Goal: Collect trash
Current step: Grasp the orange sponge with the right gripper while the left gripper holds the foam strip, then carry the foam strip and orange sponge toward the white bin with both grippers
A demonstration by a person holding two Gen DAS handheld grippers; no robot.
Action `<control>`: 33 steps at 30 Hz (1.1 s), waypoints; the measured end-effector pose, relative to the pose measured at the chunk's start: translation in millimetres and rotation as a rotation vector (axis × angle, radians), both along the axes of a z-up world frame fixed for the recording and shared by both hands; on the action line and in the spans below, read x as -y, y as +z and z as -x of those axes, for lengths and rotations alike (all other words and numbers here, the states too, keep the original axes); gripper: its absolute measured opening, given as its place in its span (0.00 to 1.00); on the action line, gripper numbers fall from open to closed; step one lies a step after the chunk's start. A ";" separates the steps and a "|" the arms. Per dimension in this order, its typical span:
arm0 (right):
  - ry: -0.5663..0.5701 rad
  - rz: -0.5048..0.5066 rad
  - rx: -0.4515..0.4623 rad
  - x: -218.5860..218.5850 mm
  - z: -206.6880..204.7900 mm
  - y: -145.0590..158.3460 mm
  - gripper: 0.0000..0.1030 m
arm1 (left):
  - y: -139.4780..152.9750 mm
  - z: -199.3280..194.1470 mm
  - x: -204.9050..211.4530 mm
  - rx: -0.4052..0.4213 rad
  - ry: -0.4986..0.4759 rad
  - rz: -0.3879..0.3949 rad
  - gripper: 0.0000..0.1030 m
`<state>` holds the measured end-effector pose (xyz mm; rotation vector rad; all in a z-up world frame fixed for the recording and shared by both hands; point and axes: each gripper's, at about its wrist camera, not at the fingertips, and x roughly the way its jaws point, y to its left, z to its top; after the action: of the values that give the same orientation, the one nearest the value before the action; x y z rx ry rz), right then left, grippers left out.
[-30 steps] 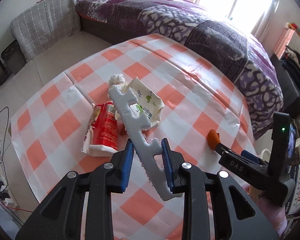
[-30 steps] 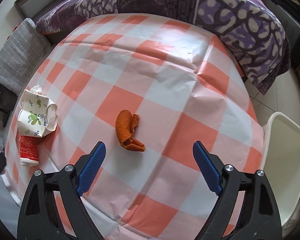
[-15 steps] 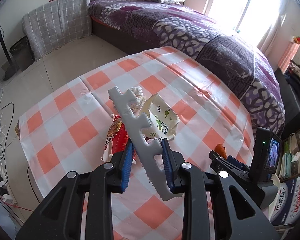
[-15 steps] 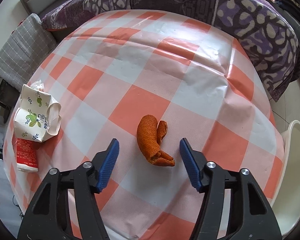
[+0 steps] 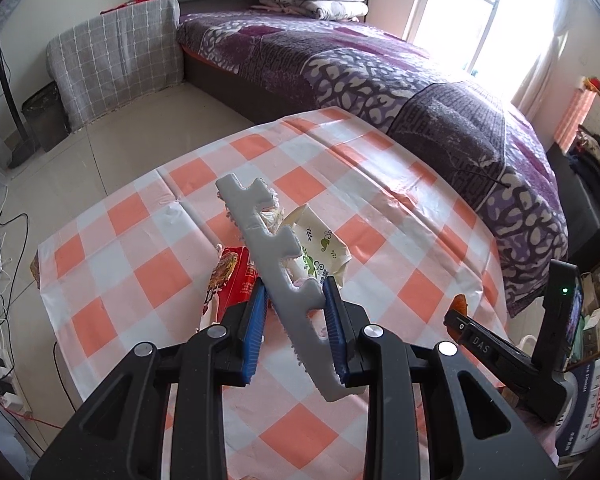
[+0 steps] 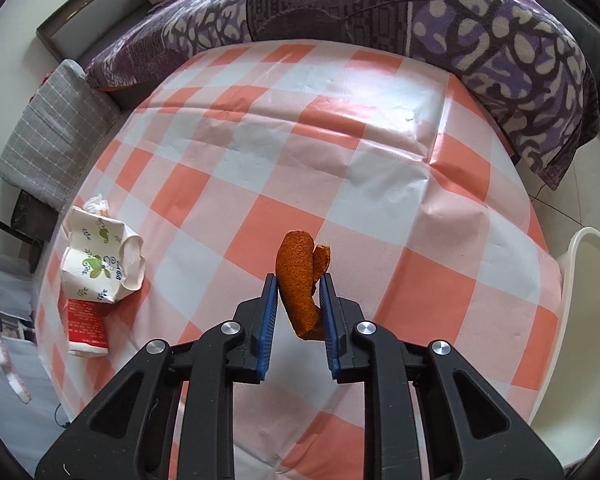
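Note:
My left gripper (image 5: 294,292) is shut on a long notched grey foam strip (image 5: 260,224), which sticks out up and to the left over the table. Beneath it lie a crushed paper cup (image 5: 320,252), a red wrapper (image 5: 232,276) and a tissue wad (image 5: 270,216). My right gripper (image 6: 299,280) is closing its jaws on a curled orange peel (image 6: 296,264), and both blue pads touch it. Off to the left in the right wrist view sit the cup (image 6: 96,264) and the wrapper (image 6: 86,324). The peel (image 5: 460,304) also shows at the right gripper's tip in the left wrist view.
The table wears an orange-and-white checked cloth (image 6: 380,160). A purple-patterned bed (image 5: 380,72) runs behind it. A white chair (image 6: 580,320) stands at the table's right edge. A dark bin (image 5: 44,116) and a grey checked cushion (image 5: 116,56) stand on the floor at left.
The right gripper's jaws came together from wide apart onto the orange peel, which now stands upright between them. The left gripper kept its hold on the foam strip and tipped upward slightly.

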<state>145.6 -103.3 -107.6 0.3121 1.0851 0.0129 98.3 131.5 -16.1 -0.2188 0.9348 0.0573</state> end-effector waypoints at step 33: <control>-0.004 -0.016 0.189 41.2 58.2 79.0 0.20 | 8.9 0.2 64.9 0.040 -0.095 0.008 0.28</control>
<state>87.4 -144.5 -28.6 0.3205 0.8977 0.0470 98.0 66.7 -7.2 -0.1820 0.9044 -0.0380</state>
